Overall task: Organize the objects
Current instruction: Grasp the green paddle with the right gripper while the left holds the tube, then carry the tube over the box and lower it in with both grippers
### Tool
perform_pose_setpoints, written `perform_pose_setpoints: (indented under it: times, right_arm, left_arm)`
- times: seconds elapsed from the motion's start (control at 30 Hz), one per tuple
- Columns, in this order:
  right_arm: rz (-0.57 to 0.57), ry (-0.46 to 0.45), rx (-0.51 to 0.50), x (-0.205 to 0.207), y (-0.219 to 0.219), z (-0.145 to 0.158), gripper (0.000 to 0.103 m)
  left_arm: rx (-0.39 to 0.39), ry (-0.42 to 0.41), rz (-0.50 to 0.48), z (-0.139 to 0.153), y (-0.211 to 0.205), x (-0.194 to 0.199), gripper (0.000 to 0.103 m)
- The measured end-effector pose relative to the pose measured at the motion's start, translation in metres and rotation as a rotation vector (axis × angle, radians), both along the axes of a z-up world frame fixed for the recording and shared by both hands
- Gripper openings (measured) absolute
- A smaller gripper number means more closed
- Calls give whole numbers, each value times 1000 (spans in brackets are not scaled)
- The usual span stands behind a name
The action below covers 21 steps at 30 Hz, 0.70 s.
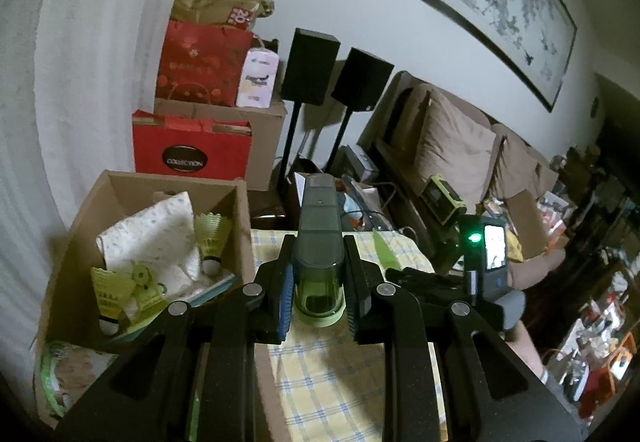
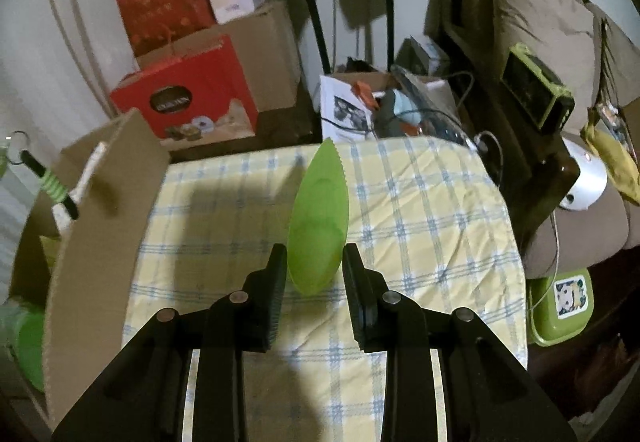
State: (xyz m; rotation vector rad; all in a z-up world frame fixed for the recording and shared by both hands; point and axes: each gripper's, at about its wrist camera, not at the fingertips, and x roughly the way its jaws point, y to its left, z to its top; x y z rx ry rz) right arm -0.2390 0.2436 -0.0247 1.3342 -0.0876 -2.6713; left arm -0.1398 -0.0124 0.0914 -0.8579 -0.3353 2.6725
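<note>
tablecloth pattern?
Yellow and white with blue plaid lines, tablecloth; clearest in the right wrist view.

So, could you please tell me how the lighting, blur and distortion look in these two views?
Left wrist view: strong fisheye bending, dark corners, dim room, the green status light glaring; the cardboard box is slightly soft. Right wrist view: the same curvature, soft motion blur on the green leaf-shaped piece, and dark shadows falling across the checked cloth.
</note>
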Motion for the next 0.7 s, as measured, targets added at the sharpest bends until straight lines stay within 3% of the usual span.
perform_pose_setpoints:
  times: [0.33, 0.7]
  right_arm:
    - [70, 59, -11, 22, -33, 42, 27]
    - [227, 92, -56, 52, -100, 73, 27]
  left_arm:
    - [-35, 26, 84, 5, -32, 11, 20]
    - [-21, -19, 166, -11, -83, 15, 20]
